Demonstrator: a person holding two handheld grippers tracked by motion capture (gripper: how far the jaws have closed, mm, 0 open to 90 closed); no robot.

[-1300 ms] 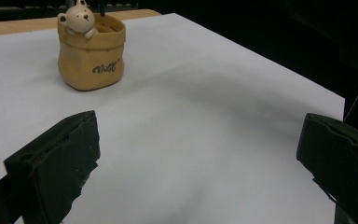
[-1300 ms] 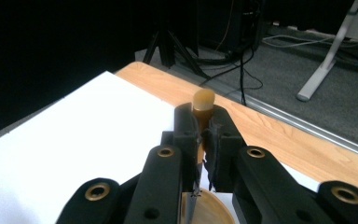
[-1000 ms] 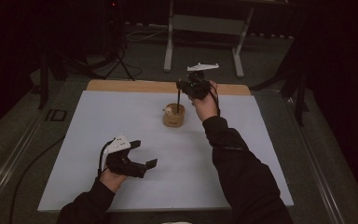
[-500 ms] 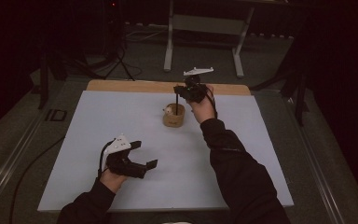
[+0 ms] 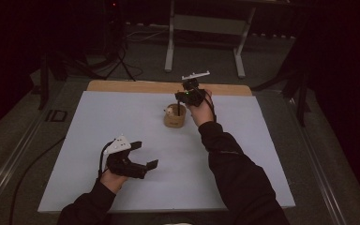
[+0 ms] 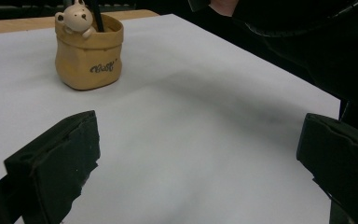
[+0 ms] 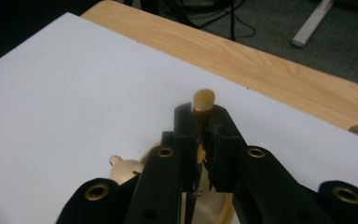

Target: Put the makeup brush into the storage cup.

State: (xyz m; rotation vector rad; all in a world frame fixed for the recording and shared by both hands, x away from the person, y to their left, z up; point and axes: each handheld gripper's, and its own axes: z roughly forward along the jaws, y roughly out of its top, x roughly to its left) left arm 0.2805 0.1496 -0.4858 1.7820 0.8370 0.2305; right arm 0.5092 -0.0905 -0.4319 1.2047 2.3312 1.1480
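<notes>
1. A small tan, sack-shaped pen holder (image 5: 174, 117) with a cream bear figure (image 6: 77, 17) on its rim stands upright on the white sheet (image 5: 122, 112) covering the table, toward the far middle of the sheet. Dark lettering shows on its front in the left gripper view.
2. The right gripper (image 5: 186, 96) hangs directly above the holder, and its 2 black jaws are closed tight on a thin dark stick with an amber, rounded top (image 7: 203, 100). The amber end pokes out just past the jaw tips in the right gripper view.
3. The dark shaft (image 6: 96, 17) runs down into the holder's mouth, next to the bear; whether it touches the bottom cannot be told.
4. The left gripper (image 5: 143, 154) sits near the front left of the sheet, well apart from the holder, with its jaws spread wide and nothing between them.
5. A strip of bare light wood tabletop (image 5: 136, 86) shows beyond the sheet's far edge.
6. The person's right sleeve (image 5: 234, 173), black, reaches across the right side of the sheet.
</notes>
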